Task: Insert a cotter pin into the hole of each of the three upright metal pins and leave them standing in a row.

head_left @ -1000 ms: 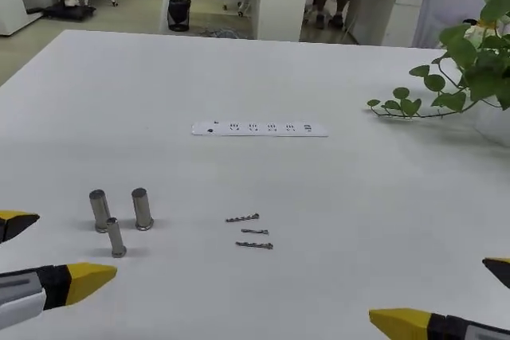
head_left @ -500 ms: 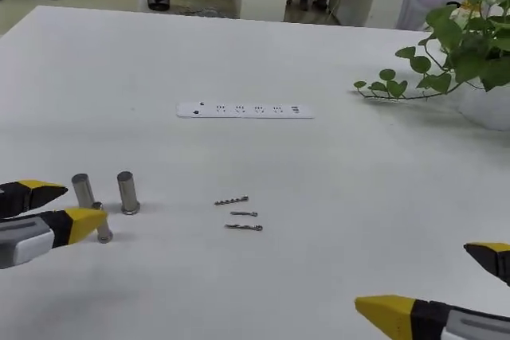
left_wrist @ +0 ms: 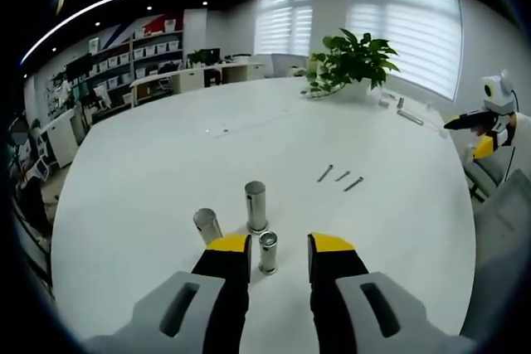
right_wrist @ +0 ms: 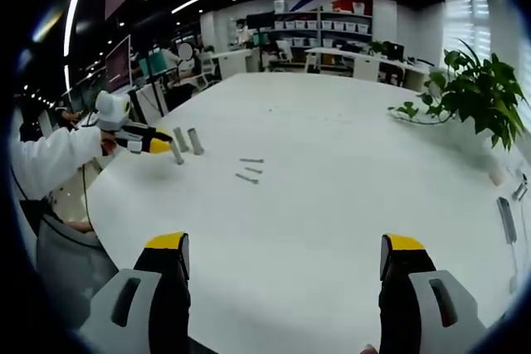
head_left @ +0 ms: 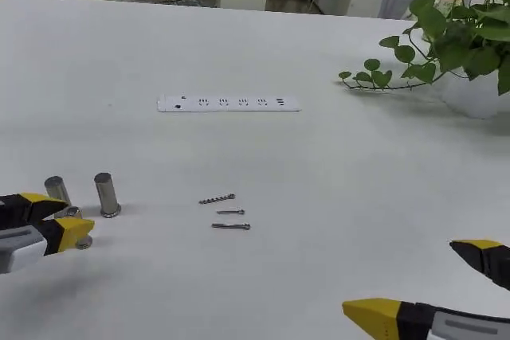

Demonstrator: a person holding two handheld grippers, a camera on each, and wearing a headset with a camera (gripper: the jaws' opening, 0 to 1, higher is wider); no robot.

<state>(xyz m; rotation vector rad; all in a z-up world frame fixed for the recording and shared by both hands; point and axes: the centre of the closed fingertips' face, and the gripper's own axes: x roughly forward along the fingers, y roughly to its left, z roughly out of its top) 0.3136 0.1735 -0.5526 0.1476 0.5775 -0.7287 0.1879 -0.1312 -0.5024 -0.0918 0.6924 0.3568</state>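
Observation:
Three upright metal pins stand at the left of the white table: a tall pin [head_left: 106,194] [left_wrist: 256,205], a second pin [head_left: 56,189] [left_wrist: 207,225], and a shorter pin [head_left: 74,215] [left_wrist: 268,252] nearest me. My left gripper [head_left: 57,216] [left_wrist: 280,246] is open, its yellow-tipped jaws on either side of the shorter pin with a gap on each side. Three cotter pins [head_left: 229,212] [left_wrist: 342,177] [right_wrist: 250,169] lie flat to the right of the pins. At the bottom right, my right gripper [head_left: 402,276] [right_wrist: 284,242] is wide open and holds nothing.
A white power strip [head_left: 229,103] lies across the middle of the table behind the parts. A potted plant [head_left: 458,29] stands at the far right, with a trailing stem on the tabletop. Desks and chairs stand beyond the table's far edge.
My left gripper has moved in toward the pins, so its jaws now straddle the shorter one. The head view has shifted. The pins and cotter pins have stayed in place.

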